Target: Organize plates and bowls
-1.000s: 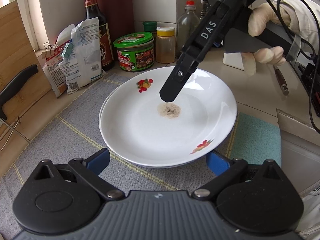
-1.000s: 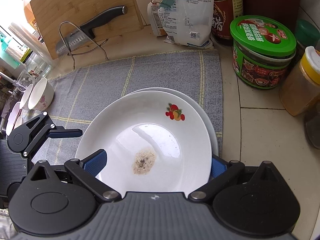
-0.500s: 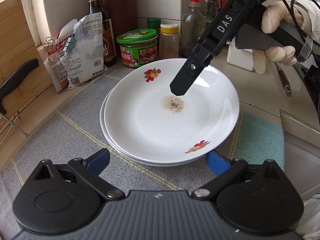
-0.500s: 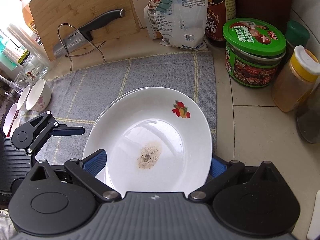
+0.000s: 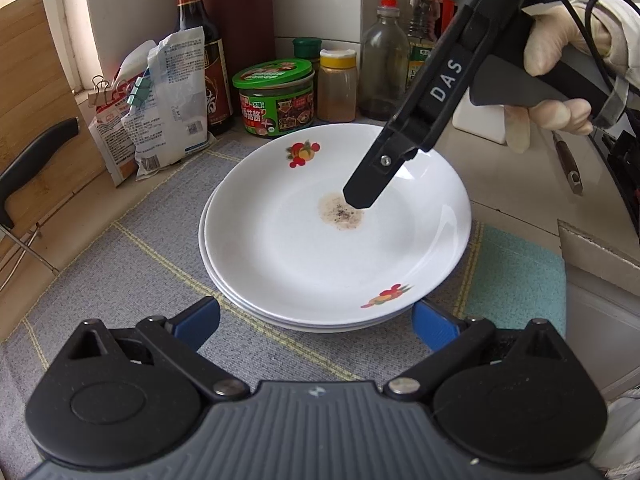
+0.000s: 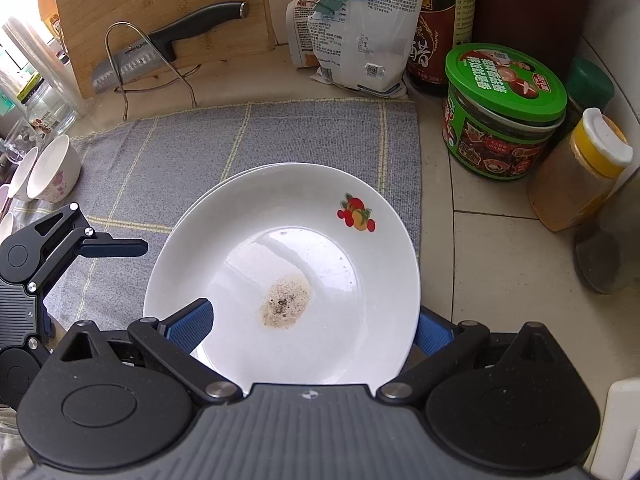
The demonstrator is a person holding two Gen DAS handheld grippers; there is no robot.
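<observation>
Plates: two white plates (image 5: 280,264) are stacked on a grey cloth (image 5: 120,264) at frame centre, the top one stained with brown specks (image 6: 285,302).
Right gripper (image 6: 312,322): jaws are spread either side of the top plate's near rim.
Left gripper (image 5: 316,316): jaws are spread, just beside the stack's lower edge.
Bowls (image 6: 50,170): seen at the left edge of the right wrist view.

Soiled plate (image 5: 304,256) stacked on plate (fruit-print).
</observation>
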